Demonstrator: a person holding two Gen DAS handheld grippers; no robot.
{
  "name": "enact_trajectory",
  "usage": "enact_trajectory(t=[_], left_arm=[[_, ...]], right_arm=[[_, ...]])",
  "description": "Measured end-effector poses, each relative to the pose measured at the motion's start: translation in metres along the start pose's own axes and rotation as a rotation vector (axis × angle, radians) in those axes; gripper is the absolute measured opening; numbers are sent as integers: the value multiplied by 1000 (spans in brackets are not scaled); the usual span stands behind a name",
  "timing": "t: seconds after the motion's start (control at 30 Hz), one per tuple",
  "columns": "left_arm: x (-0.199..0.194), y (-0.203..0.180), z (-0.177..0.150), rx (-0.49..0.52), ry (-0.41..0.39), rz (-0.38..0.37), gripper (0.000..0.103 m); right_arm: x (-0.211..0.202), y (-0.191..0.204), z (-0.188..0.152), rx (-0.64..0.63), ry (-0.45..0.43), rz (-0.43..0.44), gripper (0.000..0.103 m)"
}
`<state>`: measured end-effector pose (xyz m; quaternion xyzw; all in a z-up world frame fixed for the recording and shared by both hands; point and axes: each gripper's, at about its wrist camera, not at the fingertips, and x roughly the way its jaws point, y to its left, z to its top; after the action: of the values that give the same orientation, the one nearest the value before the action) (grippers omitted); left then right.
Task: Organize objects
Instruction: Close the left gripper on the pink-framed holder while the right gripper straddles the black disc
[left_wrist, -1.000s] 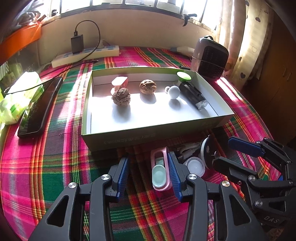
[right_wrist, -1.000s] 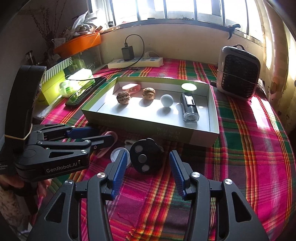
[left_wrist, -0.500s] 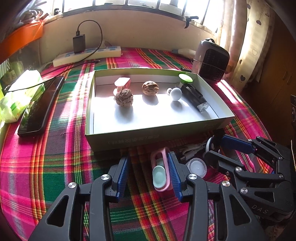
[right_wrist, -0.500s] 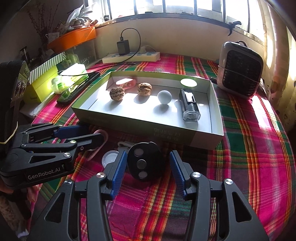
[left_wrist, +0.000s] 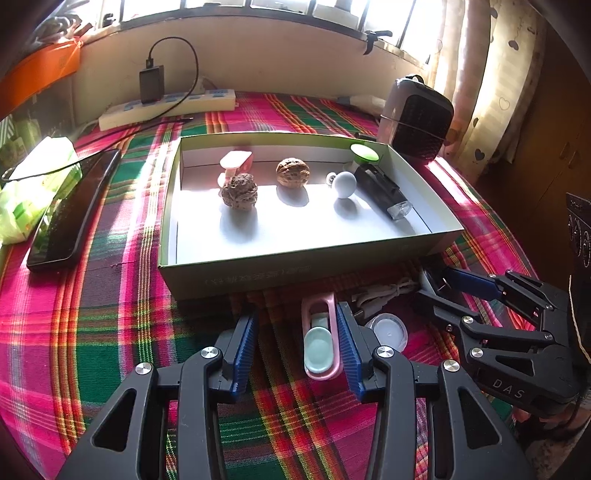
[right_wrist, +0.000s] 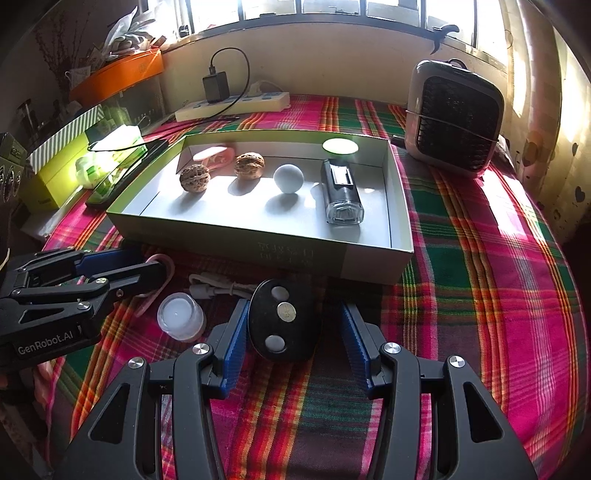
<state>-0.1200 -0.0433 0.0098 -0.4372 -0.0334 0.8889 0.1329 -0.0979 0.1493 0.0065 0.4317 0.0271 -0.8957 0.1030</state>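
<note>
A shallow green-rimmed box (left_wrist: 295, 269) (right_wrist: 258, 243) holds two walnuts (left_wrist: 239, 192) (left_wrist: 292, 172), a white ball (left_wrist: 344, 184), a black lighter-like device (left_wrist: 384, 192) and a pink item at the back. My left gripper (left_wrist: 295, 350) is open on the plaid cloth; a pink clip with a mint pad (left_wrist: 320, 343) lies against its right finger. My right gripper (right_wrist: 291, 343) is open around a black oval remote (right_wrist: 282, 325), which lies next to its left finger. A small white cap (right_wrist: 180, 320) and a white cable (right_wrist: 218, 287) lie between the grippers.
A grey fan heater (right_wrist: 454, 118) stands at the back right. A power strip with a charger (left_wrist: 166, 107) lies along the wall. A black phone (left_wrist: 74, 210) and a green packet (left_wrist: 33, 184) lie left of the box.
My right gripper has moved forward so the black remote sits deeper between its fingers. The left gripper has edged closer to the box, with the pink clip still by its right finger.
</note>
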Motion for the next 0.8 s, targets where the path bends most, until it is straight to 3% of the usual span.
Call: enact_trajectory(t=[0.7, 0.8], left_arm=[[4, -15, -4, 87, -19, 67, 42], [4, -15, -4, 84, -18, 70, 42]], right_arm=[[1, -4, 0, -4, 0, -9, 49], [0, -5, 0, 2, -2, -5, 45]])
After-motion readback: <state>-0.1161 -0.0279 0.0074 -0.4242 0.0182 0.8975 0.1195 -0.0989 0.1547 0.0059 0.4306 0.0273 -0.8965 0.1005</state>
